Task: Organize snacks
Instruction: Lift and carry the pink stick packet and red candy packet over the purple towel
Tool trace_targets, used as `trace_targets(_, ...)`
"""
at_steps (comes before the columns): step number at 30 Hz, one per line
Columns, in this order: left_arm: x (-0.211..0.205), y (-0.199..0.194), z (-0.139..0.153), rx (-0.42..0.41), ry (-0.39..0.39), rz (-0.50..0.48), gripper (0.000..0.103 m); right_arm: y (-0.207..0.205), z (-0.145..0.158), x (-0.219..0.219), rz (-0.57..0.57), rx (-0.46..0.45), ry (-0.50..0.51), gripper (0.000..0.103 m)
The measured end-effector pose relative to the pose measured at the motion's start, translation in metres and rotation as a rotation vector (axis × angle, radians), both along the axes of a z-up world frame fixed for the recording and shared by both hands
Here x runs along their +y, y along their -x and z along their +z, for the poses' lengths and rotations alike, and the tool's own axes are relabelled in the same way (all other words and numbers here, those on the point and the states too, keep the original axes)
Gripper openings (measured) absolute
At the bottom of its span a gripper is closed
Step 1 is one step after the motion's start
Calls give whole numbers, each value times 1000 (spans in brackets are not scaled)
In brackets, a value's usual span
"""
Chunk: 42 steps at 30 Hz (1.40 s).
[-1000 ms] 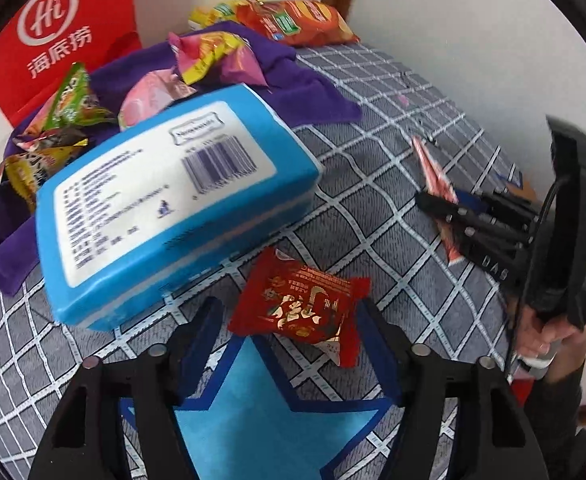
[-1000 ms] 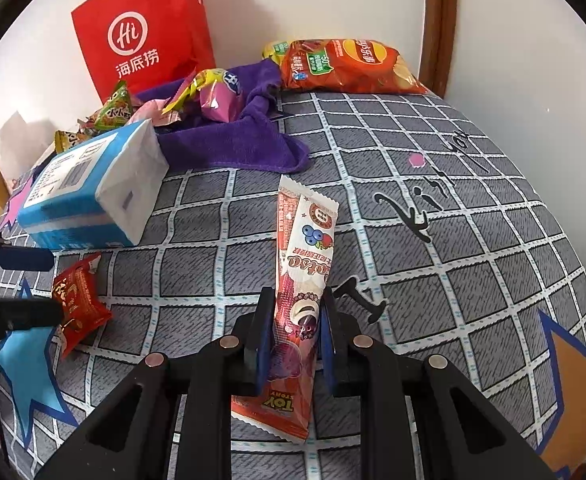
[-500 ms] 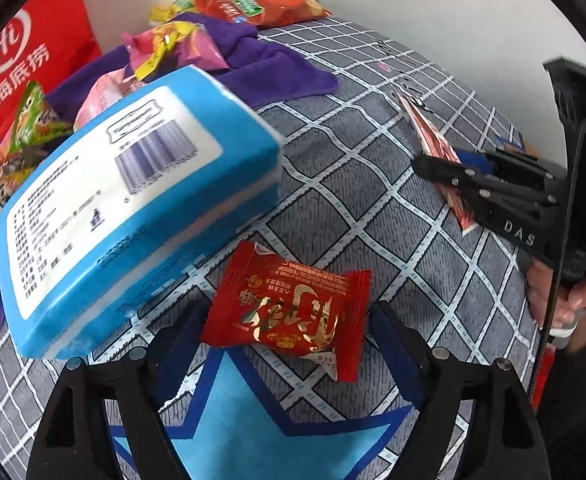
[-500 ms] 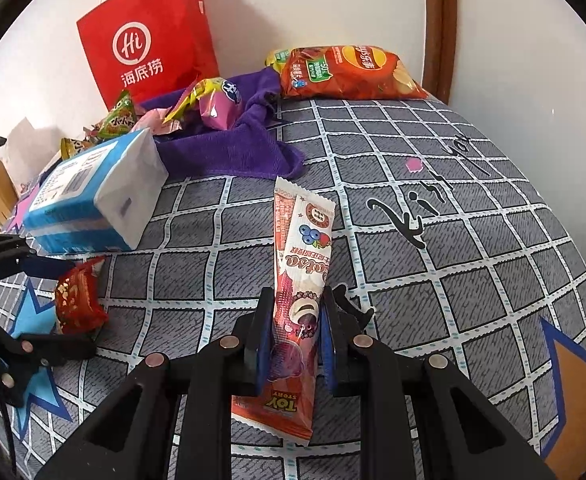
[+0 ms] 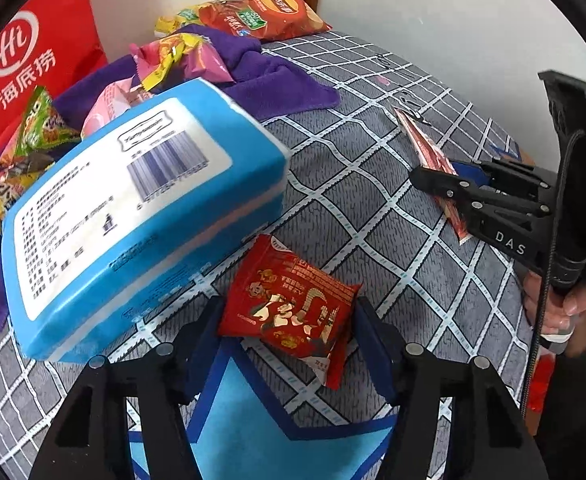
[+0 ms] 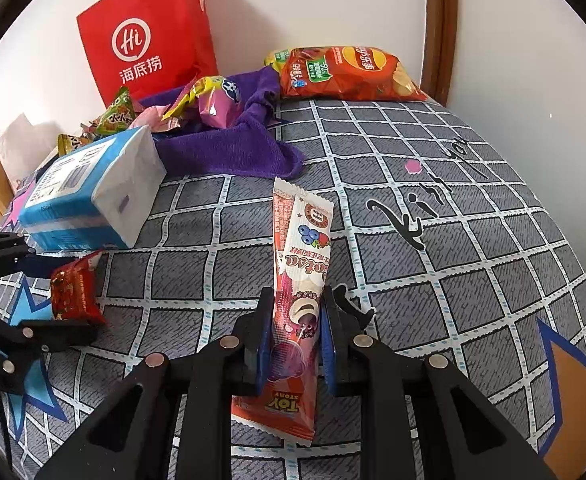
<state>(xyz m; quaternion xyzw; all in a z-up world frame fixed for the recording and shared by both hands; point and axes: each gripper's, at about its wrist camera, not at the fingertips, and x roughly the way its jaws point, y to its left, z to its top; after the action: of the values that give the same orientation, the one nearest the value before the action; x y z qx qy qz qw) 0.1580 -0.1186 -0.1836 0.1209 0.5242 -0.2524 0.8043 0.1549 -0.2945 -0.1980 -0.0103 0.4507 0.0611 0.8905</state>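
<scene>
The right gripper (image 6: 295,334) has its jaws squeezed on a long pink and white snack stick packet (image 6: 299,280), its tip up off the grey checked bed cover (image 6: 453,280). The left gripper (image 5: 285,328) has its jaws wide open around a small red foil snack packet (image 5: 289,306) lying flat by the big blue tissue pack (image 5: 133,208). This looks like the picking-up step. Next, the left jaws should close gently on the red packet, then both snacks can go to the pile on the purple cloth (image 6: 229,152).

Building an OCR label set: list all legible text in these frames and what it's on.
"Hi" and "海底捞": red paper bag.
"TOY STORY": long snack stick, shut in the right gripper.
"DAS": the same gripper's body.
"50": orange chip bag; its brand lettering is not legible.
Blue tissue pack label, red snack packet: too blurred.
</scene>
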Motion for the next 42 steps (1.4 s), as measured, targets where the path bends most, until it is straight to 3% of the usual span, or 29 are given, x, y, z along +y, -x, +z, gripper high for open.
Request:
trace_targets(9, 20, 7, 15, 1, 66, 35, 61, -1, 0, 7, -32, 15, 28, 20)
trace_targets(16, 43, 14, 34, -30, 97, 70, 61, 5, 10, 10, -40, 65, -58, 19)
trace_targets(28, 83, 16, 69, -70, 164, 153, 61, 16, 75, 49, -8, -2, -47, 19)
trace_targets(42, 135, -17, 127, -174, 195, 287, 61, -31, 154, 100, 56, -82, -90, 19)
